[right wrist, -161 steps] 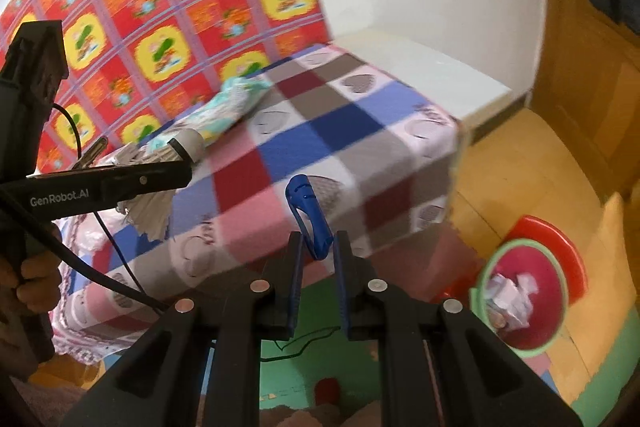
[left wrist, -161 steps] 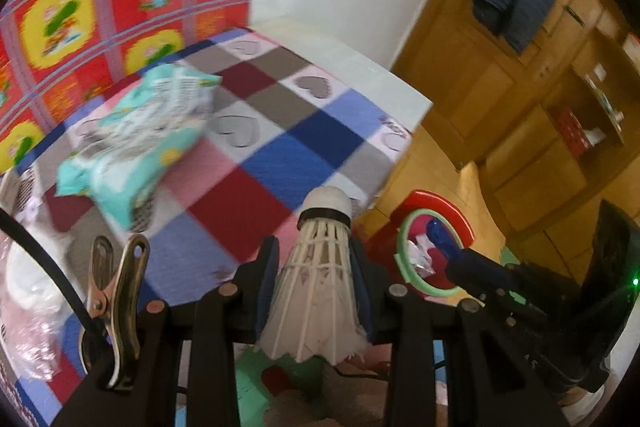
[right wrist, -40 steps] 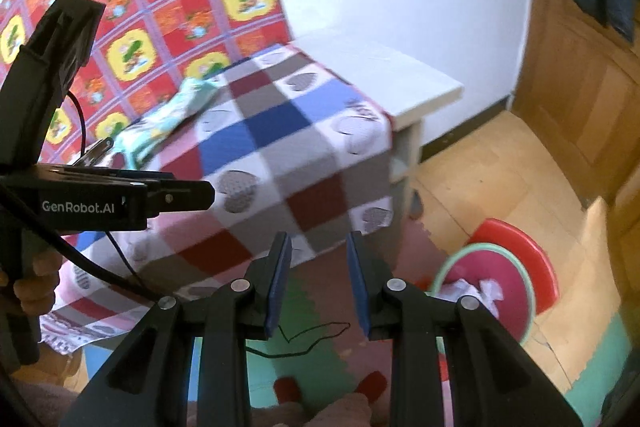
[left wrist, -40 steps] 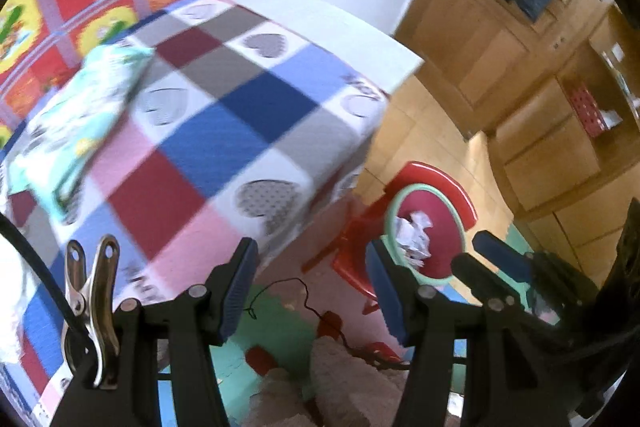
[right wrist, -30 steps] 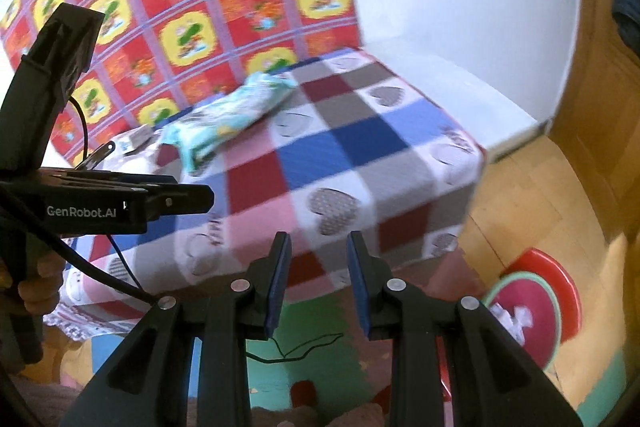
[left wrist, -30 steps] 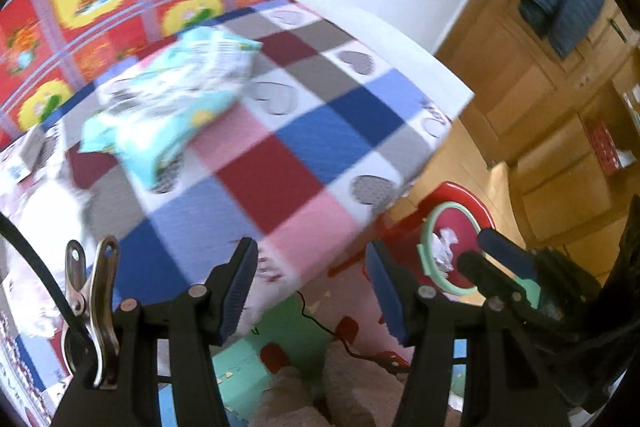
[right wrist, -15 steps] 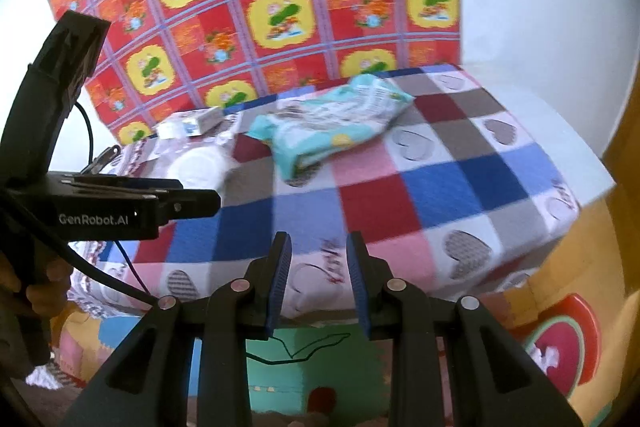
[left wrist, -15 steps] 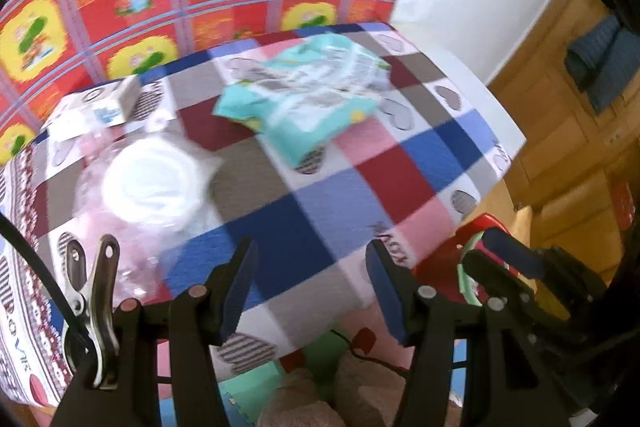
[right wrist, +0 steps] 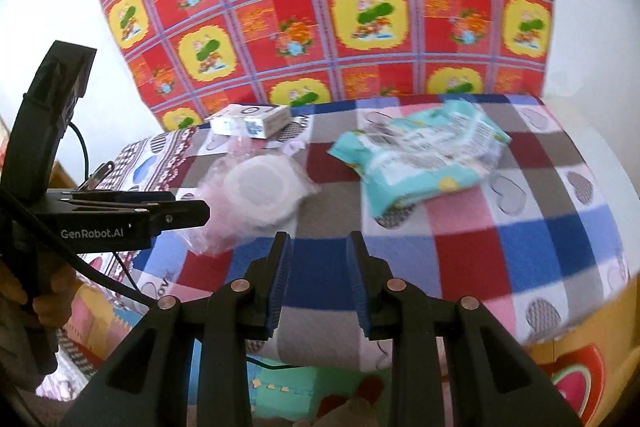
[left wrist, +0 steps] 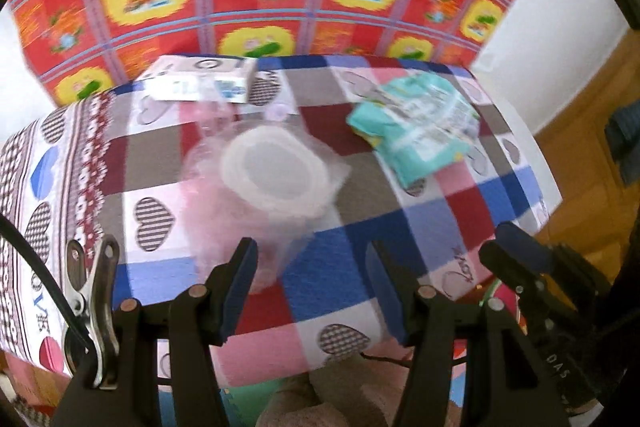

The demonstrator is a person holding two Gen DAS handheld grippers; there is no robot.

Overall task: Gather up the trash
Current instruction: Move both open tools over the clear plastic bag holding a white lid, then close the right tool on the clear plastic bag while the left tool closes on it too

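My left gripper [left wrist: 312, 251] is open and empty above the near edge of the checked tablecloth [left wrist: 328, 279]. Just beyond its fingertips lies a crumpled clear plastic bag with a white round container [left wrist: 276, 175] inside. A teal wipes packet [left wrist: 420, 131] lies to the right, and a white box [left wrist: 200, 83] sits at the back. My right gripper [right wrist: 319, 241] is open by a narrow gap with nothing in it. From the right wrist I see the bagged container [right wrist: 260, 187], teal packet [right wrist: 424, 155], white box [right wrist: 250, 121] and the left gripper [right wrist: 192, 215] at the left.
A red and yellow patterned cloth [right wrist: 320, 7] covers the wall behind the table. The red bin with a green rim [right wrist: 576, 379] shows on the floor at lower right. Foam floor mats [right wrist: 280, 387] lie below the table's front edge. The right gripper [left wrist: 516, 251] crosses the left wrist view at right.
Both views have swung left from the table's right end and the floor bin to the table top. The bagged container and white box came into view. Both grippers, earlier holding items, stay empty.
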